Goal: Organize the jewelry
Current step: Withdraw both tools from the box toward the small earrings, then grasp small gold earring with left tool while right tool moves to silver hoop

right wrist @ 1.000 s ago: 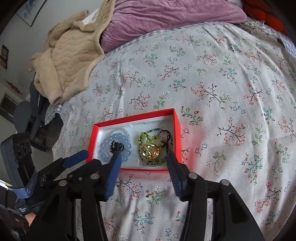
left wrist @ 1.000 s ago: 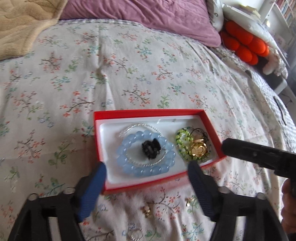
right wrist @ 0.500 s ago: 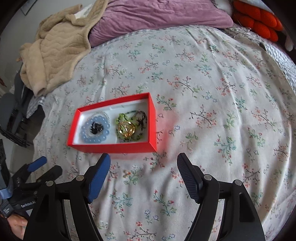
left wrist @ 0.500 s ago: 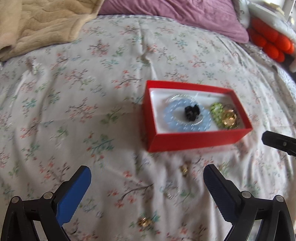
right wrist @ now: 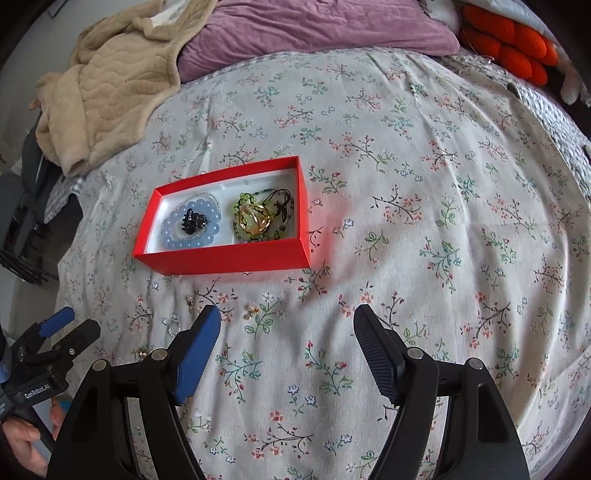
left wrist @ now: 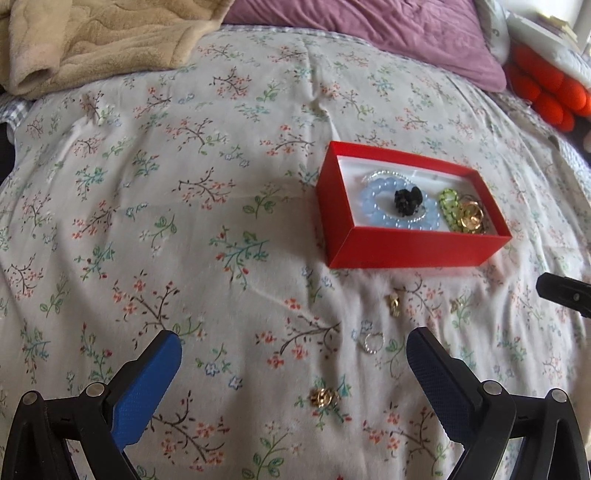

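Observation:
A red box (left wrist: 406, 247) (right wrist: 221, 258) lies on the floral bedspread. It holds a blue bead bracelet (left wrist: 373, 206) (right wrist: 207, 236) with a black piece on it, a green bead bracelet (left wrist: 448, 206) (right wrist: 243, 201) and a gold ring piece (left wrist: 472, 218) (right wrist: 255, 218). Small loose pieces lie on the bedspread in front of the box: a gold one (left wrist: 323, 397), a silver ring (left wrist: 371, 343), a small gold one (left wrist: 394, 304) (right wrist: 253, 308). My left gripper (left wrist: 293, 369) is open and empty, above the bedspread near the loose pieces. My right gripper (right wrist: 288, 350) is open and empty, in front of the box.
A beige blanket (left wrist: 92, 40) (right wrist: 110, 85) and a purple pillow (left wrist: 388, 33) (right wrist: 314, 29) lie at the far end of the bed. Orange cushions (left wrist: 546, 92) (right wrist: 509, 48) sit at the far right. The bed edge drops off left in the right wrist view.
Both grippers have pulled back and away from the box, which now looks smaller and farther. The loose pieces in front of the box have come into fuller view.

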`<state>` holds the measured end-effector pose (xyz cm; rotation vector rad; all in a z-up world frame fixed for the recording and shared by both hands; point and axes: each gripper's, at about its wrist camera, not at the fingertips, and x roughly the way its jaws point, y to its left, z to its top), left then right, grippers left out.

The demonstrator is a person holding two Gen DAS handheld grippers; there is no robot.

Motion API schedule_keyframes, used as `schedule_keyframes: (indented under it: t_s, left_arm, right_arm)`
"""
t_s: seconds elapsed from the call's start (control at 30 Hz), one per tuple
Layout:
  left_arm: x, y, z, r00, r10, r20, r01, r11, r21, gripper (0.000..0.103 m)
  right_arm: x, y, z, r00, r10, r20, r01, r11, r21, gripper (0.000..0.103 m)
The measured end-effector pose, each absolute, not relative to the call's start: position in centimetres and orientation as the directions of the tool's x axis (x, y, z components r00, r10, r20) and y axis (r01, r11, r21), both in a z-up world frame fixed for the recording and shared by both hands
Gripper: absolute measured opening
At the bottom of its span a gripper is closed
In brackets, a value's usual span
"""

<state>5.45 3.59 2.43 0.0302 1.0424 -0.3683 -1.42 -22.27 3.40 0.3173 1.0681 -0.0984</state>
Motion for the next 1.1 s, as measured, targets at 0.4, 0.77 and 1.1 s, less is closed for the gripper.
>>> schedule_keyframes:
  t_s: [0.4,0.77,1.1]
  left_arm:
    - [5.1,4.0,1.0,0.351,-0.386,-0.853,0.382,0.891,-0.246,0.099]
    - [3.4,2.4,-1.8,0.224,-0.409,-0.884,0.522,0.817,-0.246,0.056]
    - [1.9,1.7,-3.4,0.226,-0.375,-0.899,0.61,0.774,-0.169,0.05]
  right_arm:
    - [-1.9,-22.9,2.7,0.451,0.073,-0.889,0.258,0.944,0.208,0.077]
    - [-1.2,-21.2,0.5,0.373,0.079,-0.924,0.212,0.963,0.168,0.078]
    - [-1.2,-21.2,-1.9,0.319,0.075,-0.945,0.204,0.968,0.146,0.078]
